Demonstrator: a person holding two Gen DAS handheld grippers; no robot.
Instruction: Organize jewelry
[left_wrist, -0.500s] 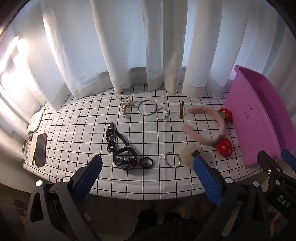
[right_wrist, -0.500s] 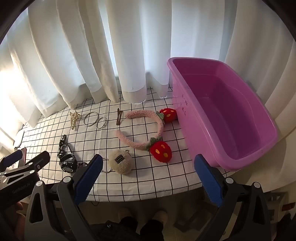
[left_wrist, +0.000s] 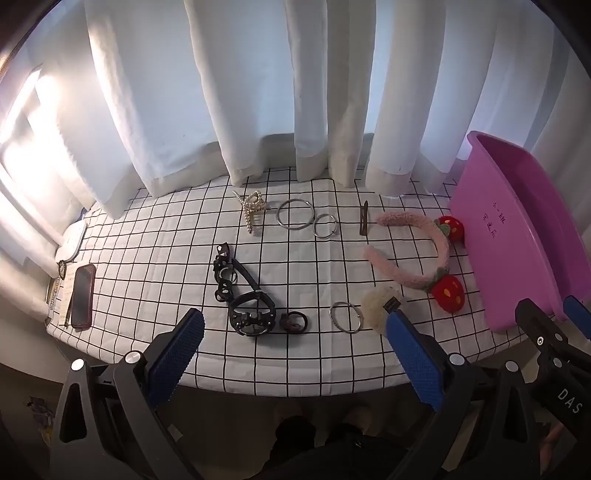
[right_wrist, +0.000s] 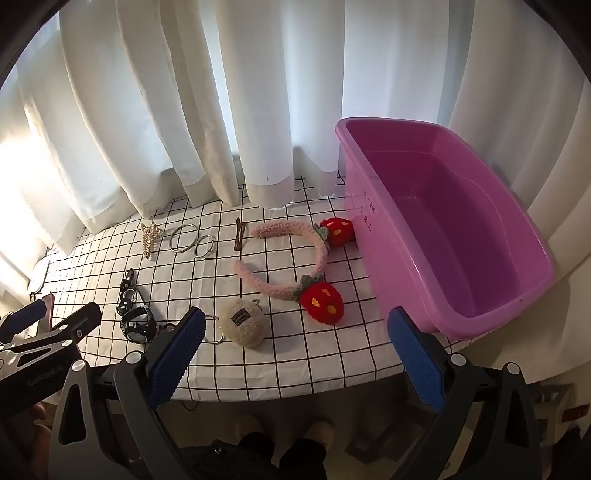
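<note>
Mostly light small stuff laid on the checked-cloth bench (left_wrist: 155, 258), left of the empty purple plastic tub (right_wrist: 443, 236). Pink fuzzy headband with red strawberry pompoms (right_wrist: 321, 254) lies just beside the tub – soft cover, springy band, grab mid-arc. Beige fluffy pompom keychain (right_wrist: 242, 325) sits further from the tub than the headband, squashy, easy pinch on the ball. Thin silver ring bangles (left_wrist: 295, 219) – hard, slippery, flat on cloth, likely need an edge pinch. Black studded strap pieces (left_wrist: 247, 295) are floppy, take the buckle ring. Pearl claw clip (left_wrist: 252, 210) looks fragile, lies farthest from the tub. Left gripper (left_wrist: 291, 354) wide apart, nothing between the pads; right gripper (right_wrist: 295, 354) also wide apart, holding nothing. Versus half a second back – no visible change, items and both grippers in the same spots.
</note>
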